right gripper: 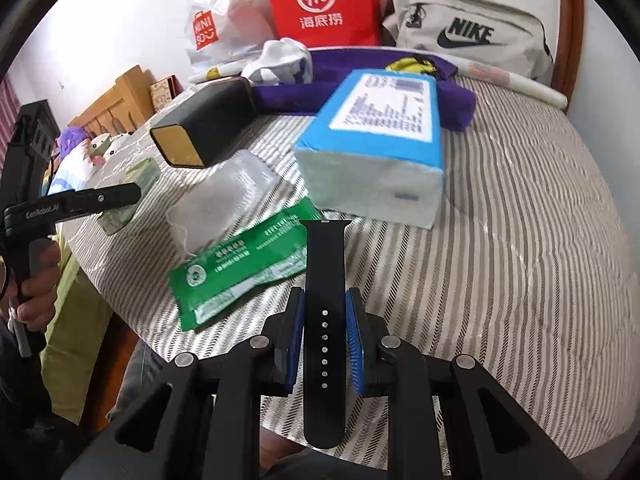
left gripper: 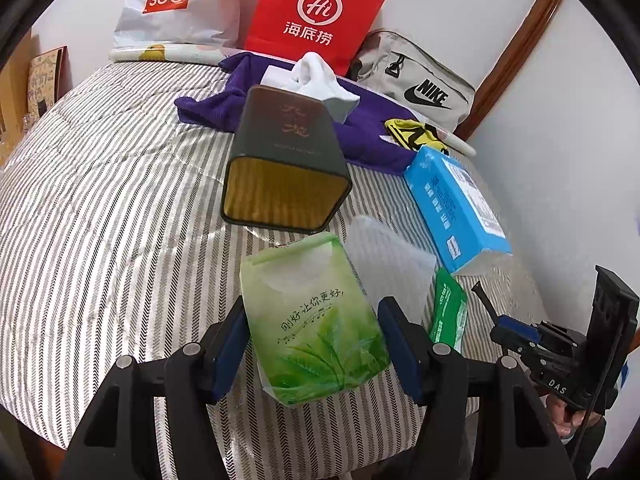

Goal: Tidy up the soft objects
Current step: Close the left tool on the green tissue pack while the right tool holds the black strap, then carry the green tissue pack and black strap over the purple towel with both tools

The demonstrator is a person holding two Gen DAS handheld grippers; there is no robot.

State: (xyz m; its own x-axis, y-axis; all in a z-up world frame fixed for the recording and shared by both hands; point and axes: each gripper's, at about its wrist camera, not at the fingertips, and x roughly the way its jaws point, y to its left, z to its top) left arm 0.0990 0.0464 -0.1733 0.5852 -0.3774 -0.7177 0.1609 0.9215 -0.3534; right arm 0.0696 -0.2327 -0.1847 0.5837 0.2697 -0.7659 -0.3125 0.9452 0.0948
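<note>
In the left wrist view my left gripper [left gripper: 312, 336] is shut on a green tissue pack [left gripper: 316, 320], held above the striped bed near its front edge. In the right wrist view my right gripper [right gripper: 325, 320] is shut on a black watch strap [right gripper: 325, 280] that sticks up between the fingers. My right gripper also shows at the right of the left wrist view [left gripper: 520, 332]. A blue tissue pack [right gripper: 376, 152], a clear plastic pouch [right gripper: 224, 200], a flat green packet [right gripper: 240, 268] and a dark box [left gripper: 284, 160] lie on the bed.
A purple cloth [left gripper: 360, 128], a white sock [left gripper: 324, 80] and a yellow item [left gripper: 412, 132] lie further back. A red paper bag [left gripper: 316, 12], a white Miniso bag [left gripper: 172, 0] and a grey Nike bag [left gripper: 420, 84] stand against the wall. The bed's striped cover [right gripper: 500, 240] spreads right.
</note>
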